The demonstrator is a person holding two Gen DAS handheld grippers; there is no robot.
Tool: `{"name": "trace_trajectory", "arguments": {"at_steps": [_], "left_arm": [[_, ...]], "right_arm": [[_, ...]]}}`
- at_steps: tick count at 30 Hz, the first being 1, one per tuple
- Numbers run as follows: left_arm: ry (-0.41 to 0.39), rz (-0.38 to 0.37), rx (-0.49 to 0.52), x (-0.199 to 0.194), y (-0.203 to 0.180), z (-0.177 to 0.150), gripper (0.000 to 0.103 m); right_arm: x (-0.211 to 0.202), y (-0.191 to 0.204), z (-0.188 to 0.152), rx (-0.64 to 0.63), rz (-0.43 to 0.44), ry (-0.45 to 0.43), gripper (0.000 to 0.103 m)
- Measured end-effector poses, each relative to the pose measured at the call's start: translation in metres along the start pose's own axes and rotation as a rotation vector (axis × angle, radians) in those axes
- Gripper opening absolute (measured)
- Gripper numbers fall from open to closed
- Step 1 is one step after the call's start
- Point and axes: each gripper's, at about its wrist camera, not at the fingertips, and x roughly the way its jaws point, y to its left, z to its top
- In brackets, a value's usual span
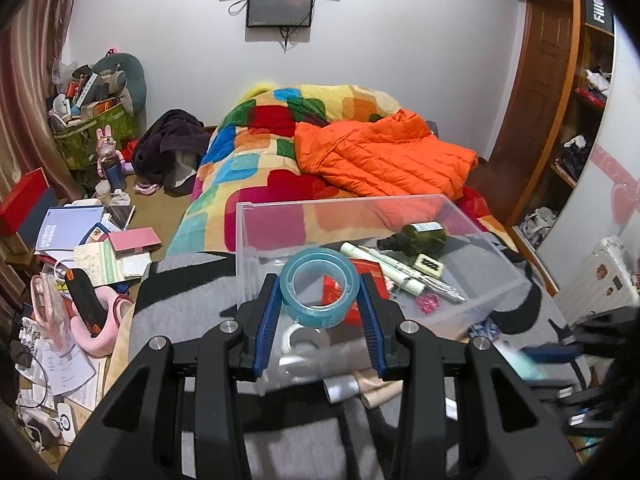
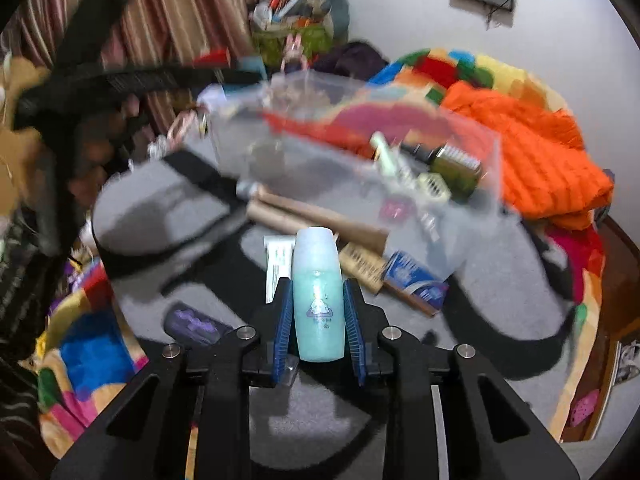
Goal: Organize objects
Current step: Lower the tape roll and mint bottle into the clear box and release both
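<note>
Blue ribbed pads of the left claw (image 1: pixel 322 300) press on either side of a translucent teal tape roll (image 1: pixel 319 286), which sits tilted between them, its hole facing up toward the lens. The roll hangs over the near end of a clear plastic bin (image 1: pixel 472 220) resting on a grey and black blanket (image 1: pixel 184 288) on the bed. Inside the bin, at about one o'clock from the roll, lie a dark green bottle (image 1: pixel 420 236) on its side, a pale green tube (image 1: pixel 384 266), a red packet (image 1: pixel 370 270) and a small pink item (image 1: pixel 427 304). A white tape roll (image 1: pixel 300 338) shows through the bin wall just below the teal one. At five o'clock, outside the bin, lie cardboard tubes (image 1: pixel 378 392). An orange puffer jacket (image 1: pixel 384 156) spreads over the patchwork quilt (image 1: pixel 256 148) at twelve o'clock. The right claw (image 1: pixel 556 354) is a dark blur at the right edge.

In the right wrist view, much blurred, the right claw (image 2: pixel 318 318) is closed narrowly on a pale turquoise bottle (image 2: pixel 318 300) that stands lengthwise between the pads, its blunt end pointing to twelve o'clock. The bin (image 2: pixel 496 168) lies beyond it at twelve to one o'clock, the green bottle (image 2: pixel 456 164) in its right part. Cardboard tubes (image 2: pixel 320 218) lie between bottle and bin; a blue and white box (image 2: pixel 416 280) is at two o'clock.
</note>
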Motion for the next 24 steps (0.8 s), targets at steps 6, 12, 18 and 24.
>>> {"name": "trace_trajectory", "arguments": {"at_steps": [6, 12, 18, 24], "left_arm": [[0.077, -0.011, -0.02, 0.033, 0.006, 0.001, 0.038], [0.121, -0.023, -0.004, 0.054, 0.004, -0.001, 0.039], [0.122, -0.024, 0.021, 0.06, -0.004, -0.002, 0.039], [0.119, -0.032, 0.031, 0.057, -0.006, -0.002, 0.04]], "right_arm": [[-0.012, -0.016, 0.033, 0.086, -0.053, -0.1, 0.023], [0.025, -0.045, 0.063, 0.177, -0.061, -0.08, 0.023], [0.073, -0.058, 0.076, 0.22, -0.091, 0.008, 0.023], [0.092, -0.063, 0.076, 0.233, -0.089, 0.047, 0.023]]}}
